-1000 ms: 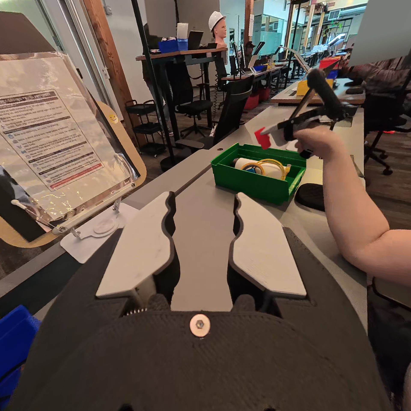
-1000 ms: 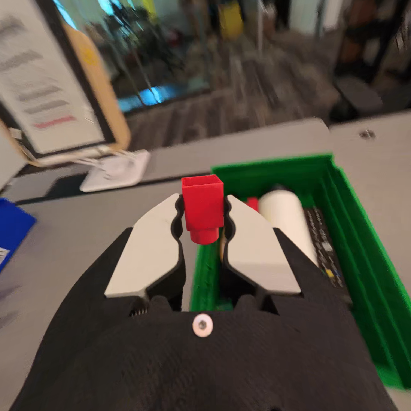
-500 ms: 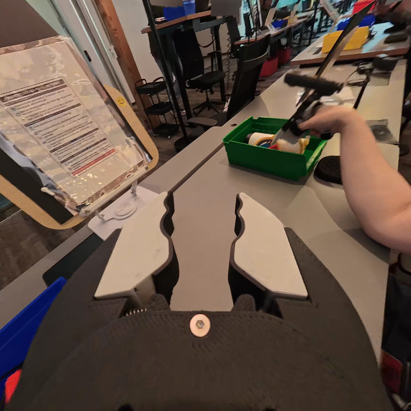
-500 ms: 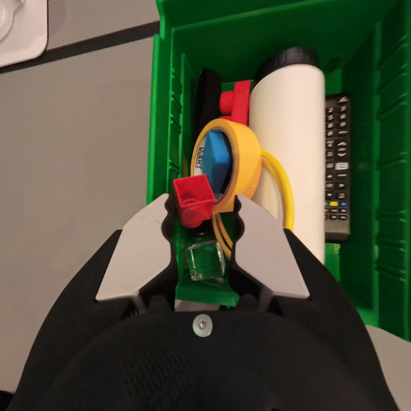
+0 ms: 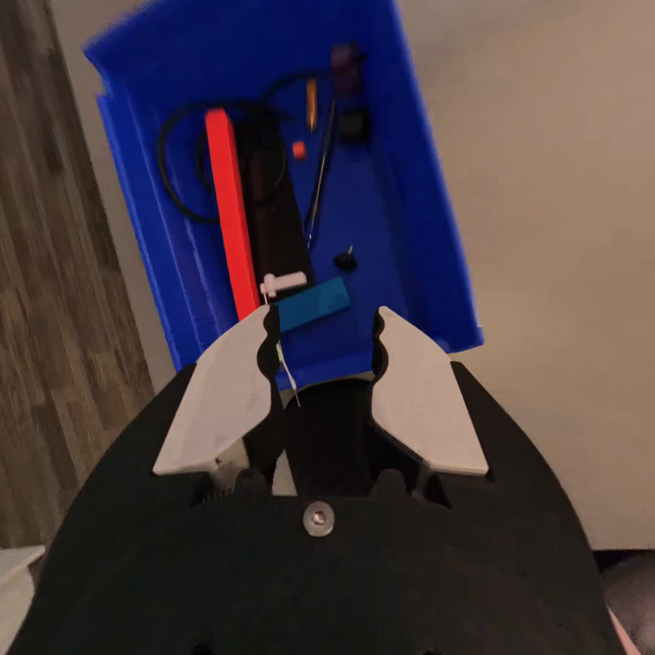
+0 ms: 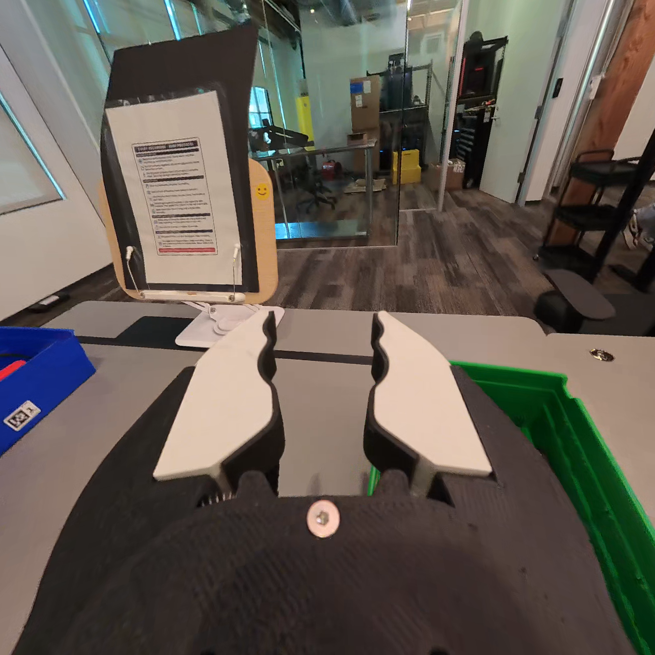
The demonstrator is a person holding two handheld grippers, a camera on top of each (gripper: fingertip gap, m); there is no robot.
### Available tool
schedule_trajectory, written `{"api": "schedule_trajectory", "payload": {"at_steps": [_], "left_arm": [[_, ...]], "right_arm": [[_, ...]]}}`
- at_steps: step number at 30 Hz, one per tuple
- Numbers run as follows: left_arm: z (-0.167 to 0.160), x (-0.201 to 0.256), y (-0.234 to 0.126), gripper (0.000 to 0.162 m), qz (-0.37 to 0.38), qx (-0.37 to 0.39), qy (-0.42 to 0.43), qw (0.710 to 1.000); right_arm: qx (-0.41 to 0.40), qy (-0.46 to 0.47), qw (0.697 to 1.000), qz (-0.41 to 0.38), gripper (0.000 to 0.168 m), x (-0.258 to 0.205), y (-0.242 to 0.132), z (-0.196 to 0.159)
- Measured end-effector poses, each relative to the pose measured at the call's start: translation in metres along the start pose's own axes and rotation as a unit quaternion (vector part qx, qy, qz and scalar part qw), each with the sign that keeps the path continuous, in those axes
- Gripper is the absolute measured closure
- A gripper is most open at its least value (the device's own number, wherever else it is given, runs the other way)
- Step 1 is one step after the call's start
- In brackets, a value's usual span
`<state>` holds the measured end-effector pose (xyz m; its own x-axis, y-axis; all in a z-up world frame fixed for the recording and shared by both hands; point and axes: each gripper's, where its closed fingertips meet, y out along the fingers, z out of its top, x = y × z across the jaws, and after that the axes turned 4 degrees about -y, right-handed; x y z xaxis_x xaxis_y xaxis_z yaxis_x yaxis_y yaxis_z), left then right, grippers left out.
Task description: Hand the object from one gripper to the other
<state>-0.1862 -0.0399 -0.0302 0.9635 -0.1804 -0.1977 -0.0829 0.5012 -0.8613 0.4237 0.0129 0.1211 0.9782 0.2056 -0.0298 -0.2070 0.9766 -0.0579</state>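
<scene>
My left gripper (image 5: 322,312) is open and empty. It points down over a blue bin (image 5: 407,198) that holds a long red bar (image 5: 230,212), a teal flat block (image 5: 312,308), a small white part (image 5: 283,281), a black cable and other small items. My right gripper (image 6: 322,319) is open and empty above the grey table (image 6: 319,407), with the green bin (image 6: 567,425) just to its right. The small red piece it held earlier is not in view. The blue bin's corner (image 6: 46,372) shows at the left of the right wrist view.
A document stand with a printed sheet (image 6: 184,198) stands on a white base (image 6: 212,329) at the table's far edge. Wood floor (image 5: 53,248) lies left of the blue bin. A black cart (image 6: 584,205) and a chair armrest (image 6: 577,297) are beyond the table. Some 65 cm of space lies between my two pairs of fingers.
My right gripper let go of the red piece over the green bin, opened and lifted to look level across the table. My left gripper swung left and down over the blue bin.
</scene>
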Motion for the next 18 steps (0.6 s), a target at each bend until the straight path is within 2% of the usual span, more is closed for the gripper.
{"api": "schedule_trajectory", "payload": {"at_steps": [2, 5, 7, 13, 17, 18], "left_arm": [[-0.013, -0.002, 0.023, 0.116, -0.027, -0.049, 0.000, 0.998], [-0.036, -0.003, 0.052, 0.106, -0.051, -0.134, -0.014, 0.990], [-0.046, -0.008, 0.063, 0.107, -0.051, -0.176, -0.030, 0.983], [-0.049, -0.034, 0.074, 0.102, -0.012, -0.179, -0.093, 0.979], [-0.062, -0.043, 0.079, 0.110, -0.012, -0.199, -0.118, 0.973], [-0.064, -0.043, 0.081, 0.116, -0.017, -0.201, -0.119, 0.972]], "right_arm": [[-0.018, -0.020, 1.000, -0.002, 0.116, -0.005, 0.004, -0.005], [-0.050, -0.042, 0.998, -0.010, 0.115, -0.006, 0.011, -0.016], [-0.064, -0.050, 0.997, -0.013, 0.115, -0.006, 0.015, -0.021], [-0.077, -0.053, 0.996, -0.005, 0.115, -0.011, 0.019, -0.026], [-0.079, -0.058, 0.995, -0.003, 0.115, -0.013, 0.020, -0.026], [-0.080, -0.059, 0.995, -0.001, 0.115, -0.013, 0.020, -0.027]]}}
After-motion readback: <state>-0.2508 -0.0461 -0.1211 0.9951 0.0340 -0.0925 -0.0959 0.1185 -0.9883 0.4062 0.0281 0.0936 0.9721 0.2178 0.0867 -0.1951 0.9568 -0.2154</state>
